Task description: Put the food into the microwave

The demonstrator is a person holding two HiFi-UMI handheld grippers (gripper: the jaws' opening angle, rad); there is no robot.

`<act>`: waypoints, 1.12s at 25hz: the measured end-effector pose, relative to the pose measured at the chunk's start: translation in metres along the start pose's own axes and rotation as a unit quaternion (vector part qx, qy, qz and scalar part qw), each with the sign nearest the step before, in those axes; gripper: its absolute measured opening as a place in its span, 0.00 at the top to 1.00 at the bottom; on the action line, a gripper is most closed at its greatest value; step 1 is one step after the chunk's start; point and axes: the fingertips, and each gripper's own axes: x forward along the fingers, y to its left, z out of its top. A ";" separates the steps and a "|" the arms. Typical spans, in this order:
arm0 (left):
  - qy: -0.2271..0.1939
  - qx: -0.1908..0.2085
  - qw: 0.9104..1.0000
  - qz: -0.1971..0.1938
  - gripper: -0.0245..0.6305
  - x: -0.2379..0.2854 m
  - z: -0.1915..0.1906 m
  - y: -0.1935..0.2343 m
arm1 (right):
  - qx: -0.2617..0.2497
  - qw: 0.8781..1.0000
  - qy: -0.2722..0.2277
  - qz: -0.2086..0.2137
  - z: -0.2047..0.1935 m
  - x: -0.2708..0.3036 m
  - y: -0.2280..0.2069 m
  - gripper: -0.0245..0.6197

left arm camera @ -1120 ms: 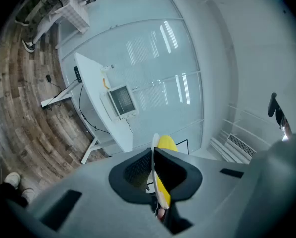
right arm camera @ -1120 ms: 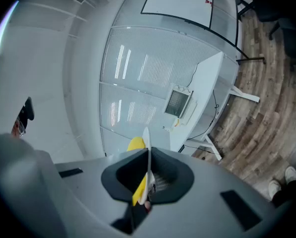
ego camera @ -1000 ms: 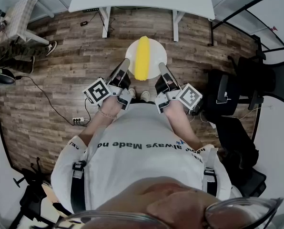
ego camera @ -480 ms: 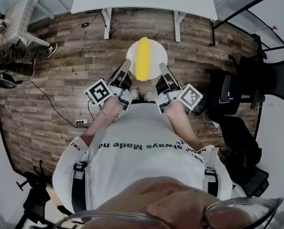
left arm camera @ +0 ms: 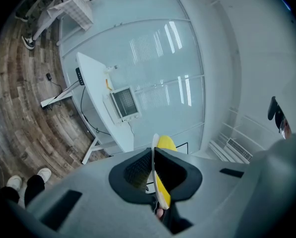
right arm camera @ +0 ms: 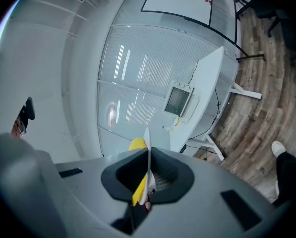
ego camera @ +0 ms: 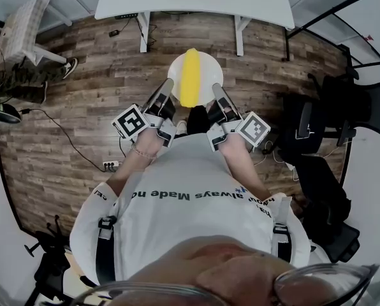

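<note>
Yellow corn cob (ego camera: pixel 190 78), or something much like one, lying lengthwise on a round white plate (ego camera: pixel 210 74), held in the air over the brown wood-plank floor (ego camera: pixel 81 113). Left gripper (ego camera: pixel 165 88) on the plate's left rim, right gripper (ego camera: pixel 217 91) on its right rim. In both gripper views, jaws pressed onto the thin white edge, with the yellow food just beyond. Small white microwave (left arm camera: pixel 124 103) ahead on a long white desk (left arm camera: pixel 91 73), well apart from the plate. Door too small to read as open or closed.

Judged as the carrying step, with the placing not yet begun. To do it well:

- Keep both pinches firm and matched, for fear of tipping about the line between the two grips.
- Hold the plate level, against a probable sideways roll of the rounded corn cob.
- Move both hands together at one pace, without twisting one against the other.
- Come at the desk squarely and bring the plate to the height of the microwave's opening.
- Check the door before closing in.
- Avoid jerks, given the likely slipperiness of a smooth thin rim between the jaws.
- Release only with the plate fully resting inside.
</note>
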 end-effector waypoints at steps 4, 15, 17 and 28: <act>0.002 0.010 1.000 0.005 0.93 0.019 0.009 0.004 | 0.002 1.000 0.001 -0.001 0.015 0.014 -0.006 0.93; 0.006 0.021 1.000 0.012 0.93 0.110 0.036 0.015 | 0.004 1.000 0.005 -0.002 0.088 0.070 -0.033 0.93; 0.005 0.015 1.000 0.012 0.93 0.131 0.041 0.016 | 0.003 1.000 0.005 -0.001 0.105 0.082 -0.040 0.93; 0.001 0.030 0.999 0.023 0.93 0.226 0.061 0.018 | 0.004 1.000 0.010 0.005 0.189 0.130 -0.061 0.93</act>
